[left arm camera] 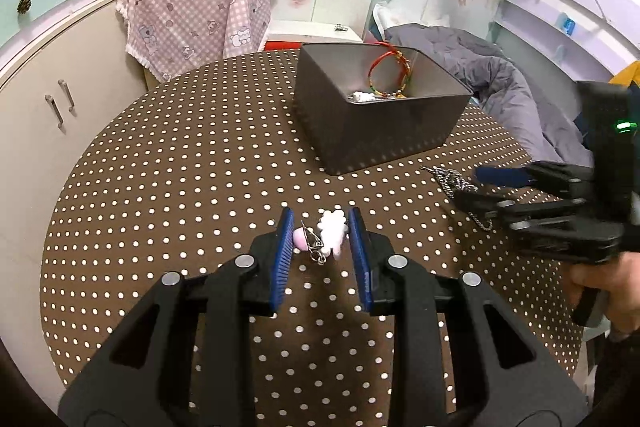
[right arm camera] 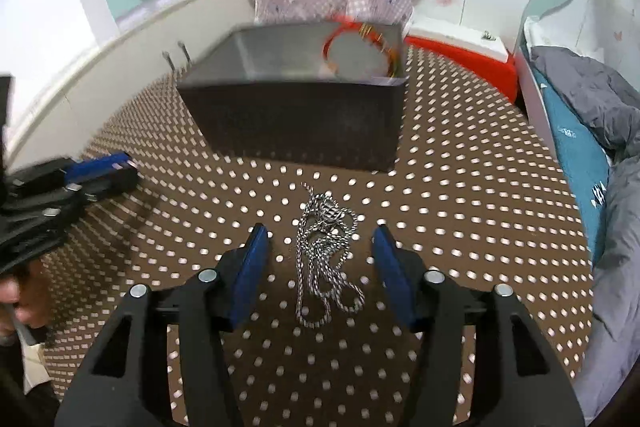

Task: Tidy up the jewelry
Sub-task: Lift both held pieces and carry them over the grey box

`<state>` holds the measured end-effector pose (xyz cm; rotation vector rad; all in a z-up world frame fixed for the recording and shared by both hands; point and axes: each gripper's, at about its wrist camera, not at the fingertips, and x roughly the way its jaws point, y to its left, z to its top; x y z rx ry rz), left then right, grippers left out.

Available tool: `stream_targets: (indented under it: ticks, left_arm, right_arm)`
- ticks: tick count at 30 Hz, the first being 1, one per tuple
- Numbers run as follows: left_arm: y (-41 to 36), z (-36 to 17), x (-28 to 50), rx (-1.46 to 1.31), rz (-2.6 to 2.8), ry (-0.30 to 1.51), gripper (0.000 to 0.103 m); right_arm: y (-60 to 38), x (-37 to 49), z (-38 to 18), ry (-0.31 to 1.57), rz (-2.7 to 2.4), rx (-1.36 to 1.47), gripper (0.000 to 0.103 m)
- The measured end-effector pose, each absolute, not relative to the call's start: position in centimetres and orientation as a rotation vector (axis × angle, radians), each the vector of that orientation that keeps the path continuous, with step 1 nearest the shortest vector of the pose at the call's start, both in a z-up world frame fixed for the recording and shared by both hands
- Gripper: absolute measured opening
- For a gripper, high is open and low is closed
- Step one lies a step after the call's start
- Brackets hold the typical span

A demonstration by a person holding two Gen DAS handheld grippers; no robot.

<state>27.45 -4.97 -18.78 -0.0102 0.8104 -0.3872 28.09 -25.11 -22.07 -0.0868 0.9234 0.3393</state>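
Two spots are hard to read: the floor of the dark grey square storage box [left arm camera: 376, 115] is mostly hidden behind its near wall, so only a red cord bracelet [left arm camera: 390, 67] leaning on the far inner wall and some small pale pieces below it show, and in the right wrist view that box [right arm camera: 296, 115] is smeared by motion blur. The black-and-white braided cord necklace [right arm camera: 326, 255] lies in a loose tangle on the brown polka-dot tablecloth [right arm camera: 460, 227], on the near side of the box. It sits between the blue pads of the right gripper [right arm camera: 320, 267], whose jaws stand wide apart with clear space on both sides, gripping nothing. Further from the box, a white fluffy hair clip with a pink bead and metal clasp [left arm camera: 326, 233] lies between the pads of the left gripper [left arm camera: 322, 251], also spread open and empty; whether the pink bead touches the left pad cannot be told.
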Motion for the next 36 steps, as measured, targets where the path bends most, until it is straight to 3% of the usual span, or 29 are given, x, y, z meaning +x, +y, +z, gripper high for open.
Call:
stream_targets:
  ticks: [1, 2, 5, 17, 28, 36]
  left_arm:
    - [-5.0, -18.7, 27.4, -0.01, -0.39, 0.808, 0.027]
    - [-5.0, -18.6, 27.3, -0.008, -0.391, 0.804, 0.027]
    - [-4.6, -17.9, 27.2, -0.008, -0.389, 0.787, 0.027]
    - [-3.6, -11.9, 28.3, -0.011, -0.393, 0.643, 0.027]
    - [-4.8, -5.9, 29.8, 0.014, -0.419, 0.504, 0.027]
    - [-6.1, -3.0, 31.4, 0.041, -0.433, 0.46, 0.027]
  right_arm:
    - [-24.6, 28.1, -22.2, 0.902, 0.328, -0.125, 0.038]
    - [-24.2, 28.1, -22.2, 0.903, 0.329, -0.146, 0.022]
    - [-23.7, 27.8, -21.6, 0.911, 0.366, -0.16, 0.013]
    - [-26.1, 26.6, -12.1, 0.729, 0.488, -0.033, 0.013]
    - [-25.7, 27.6, -0.5, 0.498, 0.527, -0.08, 0.013]
    - [-25.5, 28.6, 4.4, 0.388, 0.514, -0.115, 0.013]
